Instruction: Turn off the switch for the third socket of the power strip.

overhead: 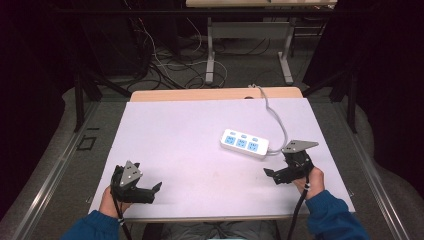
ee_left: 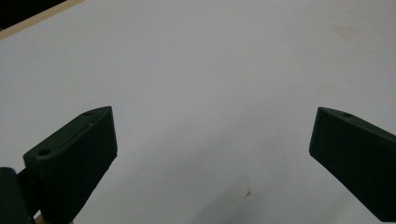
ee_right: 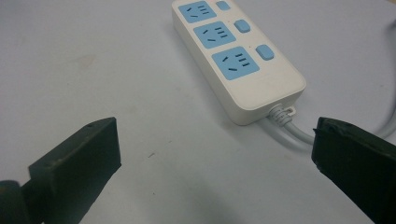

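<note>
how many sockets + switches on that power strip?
3 blue sockets and 3 blue switches on the power strip. Sockets run in a row: far, middle, near the cable end. One switch sits beside each.

A white sheet (overhead: 200,145) covers the table, leaving a strip of wooden table edge (overhead: 200,94) bare at the upper middle of the frame. Beyond it, a tangle of cables (overhead: 165,60) lies on the floor, upper centre. Grey metal legs (overhead: 210,50), probably of another table, stand behind.
</note>
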### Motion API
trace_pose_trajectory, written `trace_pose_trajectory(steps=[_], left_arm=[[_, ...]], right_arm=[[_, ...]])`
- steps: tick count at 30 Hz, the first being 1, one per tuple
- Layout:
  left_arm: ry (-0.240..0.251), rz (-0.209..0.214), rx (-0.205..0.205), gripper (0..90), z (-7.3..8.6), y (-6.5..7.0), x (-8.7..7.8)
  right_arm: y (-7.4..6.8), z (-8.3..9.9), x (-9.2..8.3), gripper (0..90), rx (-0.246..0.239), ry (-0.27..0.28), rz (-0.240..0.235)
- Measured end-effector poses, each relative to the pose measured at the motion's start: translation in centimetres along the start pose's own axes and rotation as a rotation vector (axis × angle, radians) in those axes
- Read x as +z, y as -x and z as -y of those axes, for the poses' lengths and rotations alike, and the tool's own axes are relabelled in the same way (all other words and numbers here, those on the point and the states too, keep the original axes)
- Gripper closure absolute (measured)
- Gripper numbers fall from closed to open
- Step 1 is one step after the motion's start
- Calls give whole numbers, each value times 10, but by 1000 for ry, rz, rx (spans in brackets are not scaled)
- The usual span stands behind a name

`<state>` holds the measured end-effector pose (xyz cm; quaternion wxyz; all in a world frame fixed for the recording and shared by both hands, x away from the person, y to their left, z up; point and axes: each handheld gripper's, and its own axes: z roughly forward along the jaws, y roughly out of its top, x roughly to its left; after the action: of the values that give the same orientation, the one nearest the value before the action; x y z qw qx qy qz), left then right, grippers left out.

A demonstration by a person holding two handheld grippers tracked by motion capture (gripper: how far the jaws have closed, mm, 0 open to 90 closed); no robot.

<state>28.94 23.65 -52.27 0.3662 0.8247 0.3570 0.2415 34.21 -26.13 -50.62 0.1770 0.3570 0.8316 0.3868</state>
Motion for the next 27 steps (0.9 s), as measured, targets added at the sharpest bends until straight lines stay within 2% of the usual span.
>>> trace_pose_trajectory(steps=[11, 13, 22, 23, 26, 27], left_arm=[[-3, -5, 20, 9, -1, -2, 2], [3, -1, 6, 9, -1, -2, 2], [-1, 0, 11, 9, 0, -2, 2], [6, 0, 1, 8, 0, -2, 2], [3, -1, 6, 9, 0, -2, 4], [-4, 11, -5, 9, 0, -1, 4]], right_arm=[[7, -11, 12, 8, 3, 2, -11], [7, -14, 14, 9, 10, -4, -15], [11, -25, 24, 10, 2, 1, -23], [11, -25, 24, 10, 5, 6, -22], [13, -30, 27, 10, 7, 10, -22], [14, -31, 29, 10, 9, 11, -22]])
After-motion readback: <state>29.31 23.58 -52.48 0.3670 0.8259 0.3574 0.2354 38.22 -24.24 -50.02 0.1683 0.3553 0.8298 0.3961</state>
